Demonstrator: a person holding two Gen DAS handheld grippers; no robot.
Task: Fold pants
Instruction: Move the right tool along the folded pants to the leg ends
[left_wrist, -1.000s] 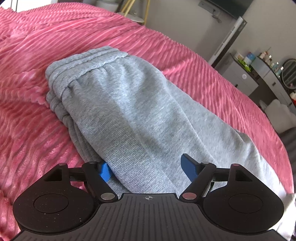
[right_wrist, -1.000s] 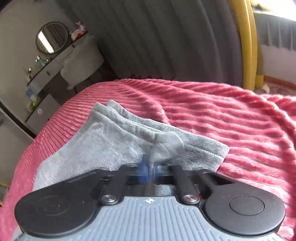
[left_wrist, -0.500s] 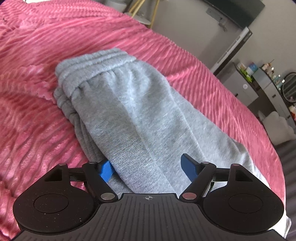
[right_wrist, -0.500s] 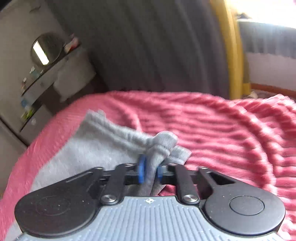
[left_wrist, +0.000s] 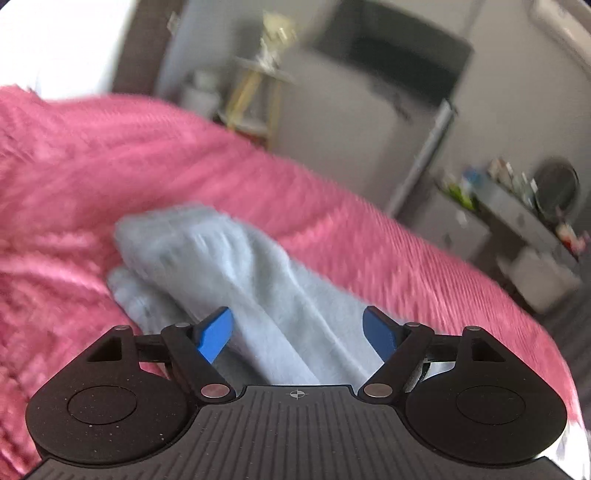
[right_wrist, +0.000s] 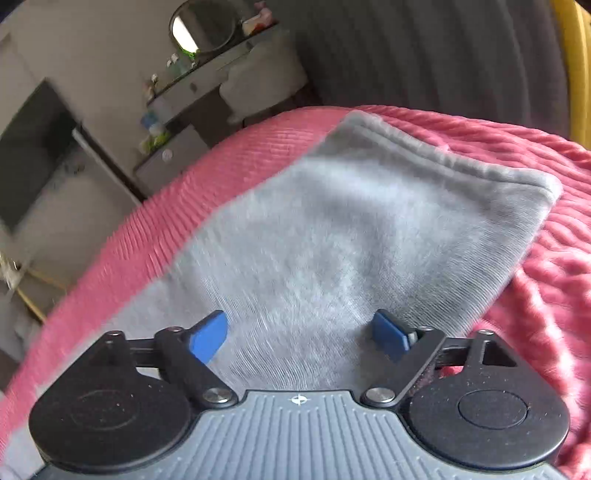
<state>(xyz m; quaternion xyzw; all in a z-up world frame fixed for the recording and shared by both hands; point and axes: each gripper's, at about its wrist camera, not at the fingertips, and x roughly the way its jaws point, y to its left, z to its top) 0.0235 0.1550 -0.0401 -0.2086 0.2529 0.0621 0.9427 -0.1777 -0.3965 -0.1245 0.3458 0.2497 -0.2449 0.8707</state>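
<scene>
The grey pants (left_wrist: 255, 280) lie folded lengthwise on the pink ribbed bedspread (left_wrist: 110, 166). In the left wrist view, which is blurred, my left gripper (left_wrist: 297, 332) is open and empty over the pants, the far end lying ahead to the left. In the right wrist view the pants (right_wrist: 351, 229) spread out flat with a ribbed hem at the far right. My right gripper (right_wrist: 299, 336) is open and empty just above the grey fabric, blue pads wide apart.
The bed edge (right_wrist: 155, 206) falls away to the left in the right wrist view. Beyond it stand a dresser with a round mirror (right_wrist: 199, 29), a grey cabinet (left_wrist: 454, 221) and a small side table (left_wrist: 258, 99). A yellow pole (right_wrist: 576, 66) stands at the far right.
My right gripper has opened and let go of the pinched pant hem, which now lies flat. My left gripper has lifted and tilted up, so the pants sit lower in its view.
</scene>
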